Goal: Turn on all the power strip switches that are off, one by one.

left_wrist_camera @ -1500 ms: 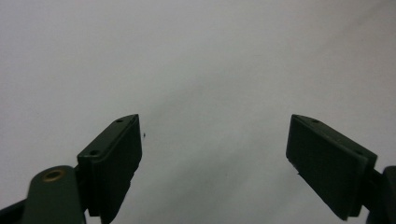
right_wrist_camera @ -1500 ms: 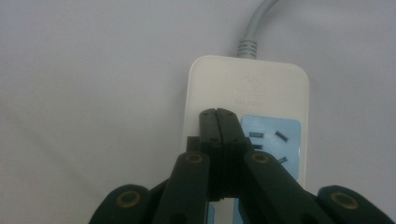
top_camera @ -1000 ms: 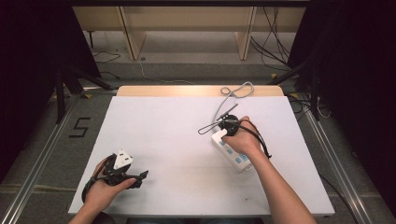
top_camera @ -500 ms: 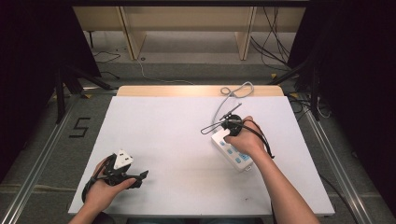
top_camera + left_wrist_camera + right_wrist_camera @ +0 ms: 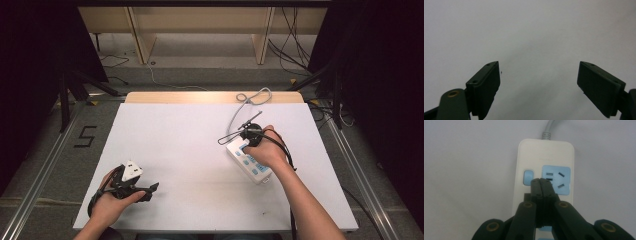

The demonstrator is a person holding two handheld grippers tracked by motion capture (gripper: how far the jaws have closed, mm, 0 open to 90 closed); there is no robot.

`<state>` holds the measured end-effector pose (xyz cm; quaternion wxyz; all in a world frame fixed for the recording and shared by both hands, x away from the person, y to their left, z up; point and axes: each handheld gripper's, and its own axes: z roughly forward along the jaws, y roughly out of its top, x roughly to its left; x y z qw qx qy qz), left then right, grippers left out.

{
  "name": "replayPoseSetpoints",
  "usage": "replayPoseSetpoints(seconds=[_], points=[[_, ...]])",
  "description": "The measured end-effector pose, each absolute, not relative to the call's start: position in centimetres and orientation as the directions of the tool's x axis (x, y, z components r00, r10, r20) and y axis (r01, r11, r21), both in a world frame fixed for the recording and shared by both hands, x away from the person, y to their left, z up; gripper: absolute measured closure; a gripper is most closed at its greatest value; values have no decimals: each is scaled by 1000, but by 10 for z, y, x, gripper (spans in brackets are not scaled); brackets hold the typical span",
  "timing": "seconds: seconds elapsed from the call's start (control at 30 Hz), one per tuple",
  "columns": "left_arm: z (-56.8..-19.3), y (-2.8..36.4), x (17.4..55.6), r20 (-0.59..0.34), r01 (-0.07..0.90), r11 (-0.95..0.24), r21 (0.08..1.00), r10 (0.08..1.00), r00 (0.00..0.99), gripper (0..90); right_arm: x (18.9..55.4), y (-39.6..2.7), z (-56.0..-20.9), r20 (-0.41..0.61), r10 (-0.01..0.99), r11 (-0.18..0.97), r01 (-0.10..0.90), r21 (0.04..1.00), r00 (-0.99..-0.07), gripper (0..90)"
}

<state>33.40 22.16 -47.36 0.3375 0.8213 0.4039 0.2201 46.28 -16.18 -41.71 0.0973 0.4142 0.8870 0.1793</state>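
The left black two-jaw gripper [image 5: 131, 184] carries a pale three-cornered plate on top at 12 o'clock; its flat rectangular matte pads [image 5: 485, 86] show small screw holes and a brass rivet. The right black two-jaw gripper [image 5: 541, 185] has brass-ringed pivots and a thin black cable. Forearms are bare, unsleeved.

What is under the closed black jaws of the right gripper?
Under the right gripper lies a white plastic power strip with light-blue sockets, on the white table. The tips sit by its small blue switch. Whether they touch it is hidden; lower sockets are covered.
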Motion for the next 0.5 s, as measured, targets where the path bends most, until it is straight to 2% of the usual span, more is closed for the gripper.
replayPoseSetpoints(seconds=[0.5], points=[[-473, 222, 334, 90, 516, -447, 731, 812, 576, 184, 459, -167, -413, -12, 769, 594, 706, 385, -640, 900]])
